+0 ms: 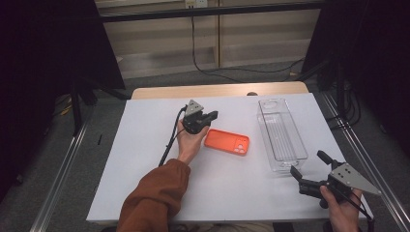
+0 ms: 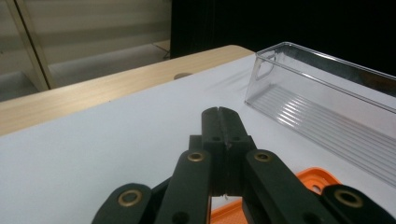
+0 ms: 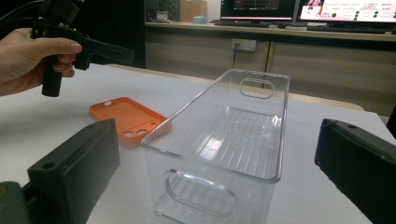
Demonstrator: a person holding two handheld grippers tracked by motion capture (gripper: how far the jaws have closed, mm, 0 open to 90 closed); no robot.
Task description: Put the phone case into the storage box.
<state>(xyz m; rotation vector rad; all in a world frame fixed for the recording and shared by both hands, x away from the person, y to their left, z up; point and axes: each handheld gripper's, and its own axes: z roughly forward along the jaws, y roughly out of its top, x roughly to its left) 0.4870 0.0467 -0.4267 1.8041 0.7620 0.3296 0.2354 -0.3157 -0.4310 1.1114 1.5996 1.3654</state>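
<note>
An orange phone case (image 1: 227, 142) (image 3: 128, 117) lies flat near the middle of the white table. Just left of it and a little above it, a hand holds my left gripper (image 1: 212, 115) (image 2: 219, 112) (image 3: 126, 55). Its jaws are pressed together with nothing between them. A corner of the case (image 2: 308, 179) peeks out below those jaws. A clear plastic bin (image 1: 281, 135) (image 2: 327, 107) (image 3: 224, 130) stands empty to the right of the case. My right gripper (image 1: 307, 163) (image 3: 217, 158) is held at the bin's near end, open wide, its jaws apart from the bin.
The white table top (image 1: 145, 159) has a wooden strip (image 1: 217, 90) along its far edge. Metal rails run along both sides of the table, and a cable hangs behind it. A brown sleeve (image 1: 154, 198) reaches in from the near edge.
</note>
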